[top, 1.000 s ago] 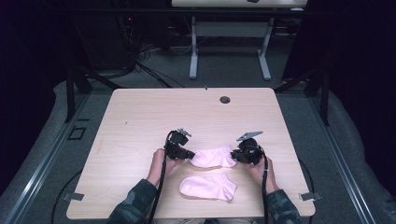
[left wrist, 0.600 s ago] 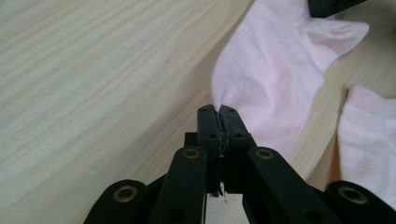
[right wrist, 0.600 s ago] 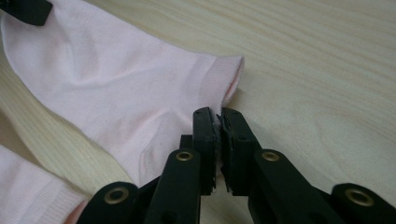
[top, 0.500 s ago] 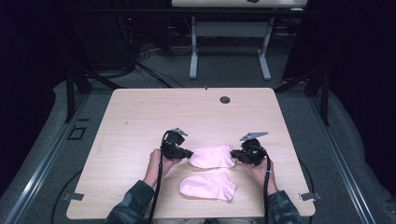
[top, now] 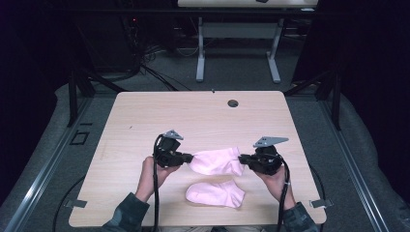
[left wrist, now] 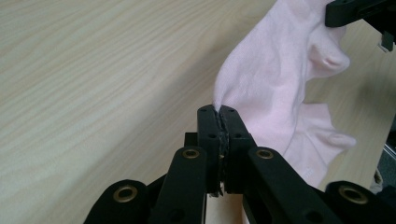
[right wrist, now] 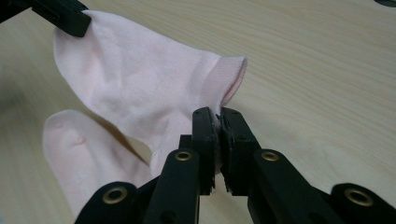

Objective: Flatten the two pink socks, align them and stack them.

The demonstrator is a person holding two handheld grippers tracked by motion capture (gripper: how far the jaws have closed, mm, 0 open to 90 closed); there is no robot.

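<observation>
Upper pink sock [top: 215,161] hangs stretched between the two grippers just above the table [top: 145,121], at about 12 o'clock from the second sock [top: 216,193], which lies flat near the front edge. Left gripper [top: 189,157] is clamped on the toe end at 9 o'clock; right gripper [top: 243,158] is clamped on the cuff at 3 o'clock. Judged progress: pick-up done, sock lifted clear. Left to do, most likely: lay it onto its mate and pair or fold the two.
</observation>
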